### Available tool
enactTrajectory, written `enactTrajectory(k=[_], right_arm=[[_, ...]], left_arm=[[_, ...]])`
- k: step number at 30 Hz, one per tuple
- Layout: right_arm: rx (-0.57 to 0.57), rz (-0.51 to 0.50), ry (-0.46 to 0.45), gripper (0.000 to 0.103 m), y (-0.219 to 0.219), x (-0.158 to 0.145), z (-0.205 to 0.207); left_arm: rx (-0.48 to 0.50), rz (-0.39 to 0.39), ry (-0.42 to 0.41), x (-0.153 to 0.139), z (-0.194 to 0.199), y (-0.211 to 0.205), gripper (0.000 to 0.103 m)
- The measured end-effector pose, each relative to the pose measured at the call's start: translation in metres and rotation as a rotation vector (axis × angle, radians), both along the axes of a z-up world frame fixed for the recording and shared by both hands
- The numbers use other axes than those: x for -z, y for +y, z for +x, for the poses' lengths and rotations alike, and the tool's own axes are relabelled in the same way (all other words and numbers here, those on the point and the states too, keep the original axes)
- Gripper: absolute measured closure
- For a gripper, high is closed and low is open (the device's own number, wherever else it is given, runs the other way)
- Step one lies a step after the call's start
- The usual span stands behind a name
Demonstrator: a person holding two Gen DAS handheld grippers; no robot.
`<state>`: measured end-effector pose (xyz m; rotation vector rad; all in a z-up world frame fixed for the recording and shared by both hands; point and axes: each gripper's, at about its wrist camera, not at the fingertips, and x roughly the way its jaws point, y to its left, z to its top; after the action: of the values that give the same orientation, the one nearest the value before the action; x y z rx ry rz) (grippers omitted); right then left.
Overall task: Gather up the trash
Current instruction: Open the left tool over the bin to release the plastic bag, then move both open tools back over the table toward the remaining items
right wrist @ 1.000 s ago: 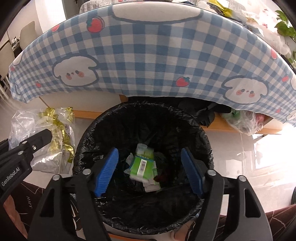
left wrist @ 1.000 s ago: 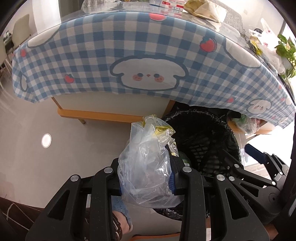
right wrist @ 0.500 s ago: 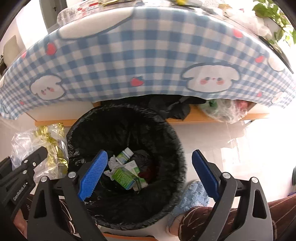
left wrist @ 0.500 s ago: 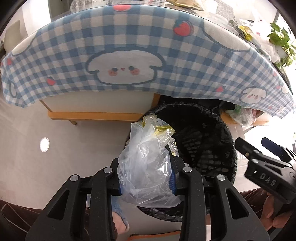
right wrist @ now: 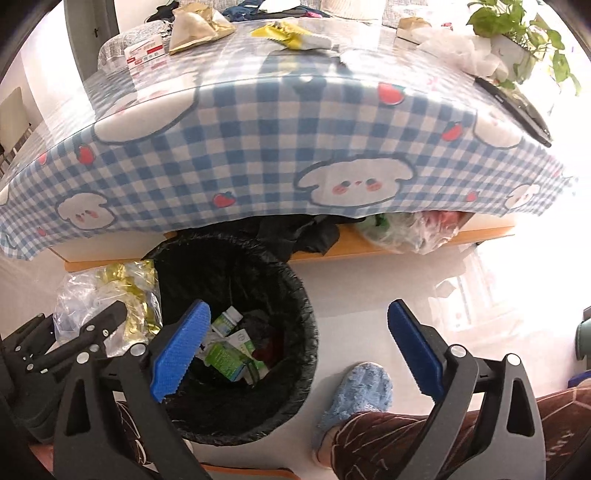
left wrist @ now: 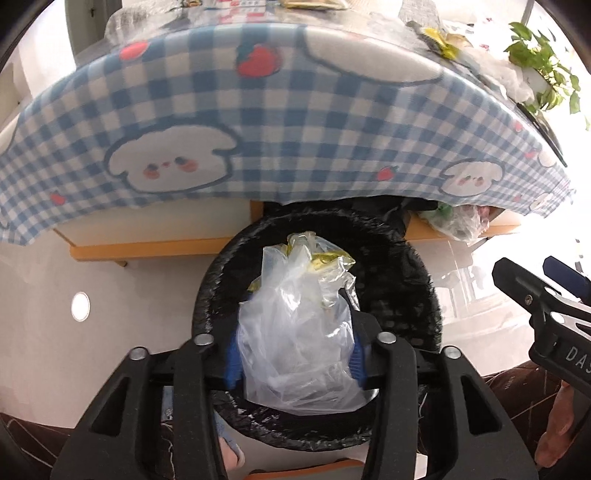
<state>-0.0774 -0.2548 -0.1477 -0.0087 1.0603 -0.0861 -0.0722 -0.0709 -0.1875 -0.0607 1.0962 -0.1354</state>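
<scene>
My left gripper (left wrist: 295, 354) is shut on a clear plastic bag (left wrist: 299, 325) with yellow-gold wrappers inside, held above the mouth of a round bin lined with a black bag (left wrist: 413, 266). In the right wrist view the same clear plastic bag (right wrist: 107, 295) sits at the left rim of the bin (right wrist: 295, 295), which holds green-and-white cartons and a small bottle (right wrist: 225, 347). My right gripper (right wrist: 295, 347) is open and empty, over the bin's right side and the floor.
A table with a blue checked bunny cloth (right wrist: 258, 147) stands behind the bin, with wrappers (right wrist: 291, 33), a paper bag (right wrist: 195, 29) and a plant (right wrist: 517, 40) on top. A bag of items (right wrist: 406, 232) sits on the shelf below. A blue slipper (right wrist: 354, 391) is near the bin.
My left gripper has carried the bag to the right, from beside the bin to over its opening. My right gripper has moved right and up, off the bin's centre, and opened wider.
</scene>
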Motion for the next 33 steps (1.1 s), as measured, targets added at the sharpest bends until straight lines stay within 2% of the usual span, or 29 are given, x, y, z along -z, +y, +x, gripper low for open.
enactTrajectory(k=[4, 6, 9, 12, 15, 19, 26, 33], right_arm=[[-0.006, -0.001, -0.034, 0.01, -0.003, -0.02, 0.005], [-0.016, 0.005, -0.061, 0.01, -0.003, -0.035, 0.011], [-0.038, 0.005, -0.094, 0.01, 0.0, -0.055, 0.022], [-0.057, 0.0, -0.128, 0.01, 0.0, -0.076, 0.037], [-0.057, 0.011, -0.146, 0.01, -0.002, -0.09, 0.057], [-0.051, -0.031, -0.173, 0.01, 0.001, -0.105, 0.091], [-0.034, -0.033, -0.156, 0.01, -0.006, -0.108, 0.143], [0.0, 0.031, -0.099, 0.01, -0.012, -0.092, 0.189]], left_arm=[[0.003, 0.018, -0.054, -0.027, 0.001, -0.003, 0.038], [-0.009, 0.025, -0.077, -0.041, 0.003, 0.001, 0.025], [-0.033, 0.007, -0.092, -0.063, 0.011, 0.009, 0.014], [-0.042, 0.001, -0.103, -0.079, 0.021, 0.013, 0.009], [-0.053, -0.006, -0.131, -0.103, 0.039, 0.019, 0.006], [-0.077, -0.015, -0.143, -0.125, 0.068, 0.03, 0.006], [-0.106, -0.003, -0.153, -0.149, 0.122, 0.054, 0.006], [-0.117, 0.028, -0.158, -0.162, 0.17, 0.066, 0.006]])
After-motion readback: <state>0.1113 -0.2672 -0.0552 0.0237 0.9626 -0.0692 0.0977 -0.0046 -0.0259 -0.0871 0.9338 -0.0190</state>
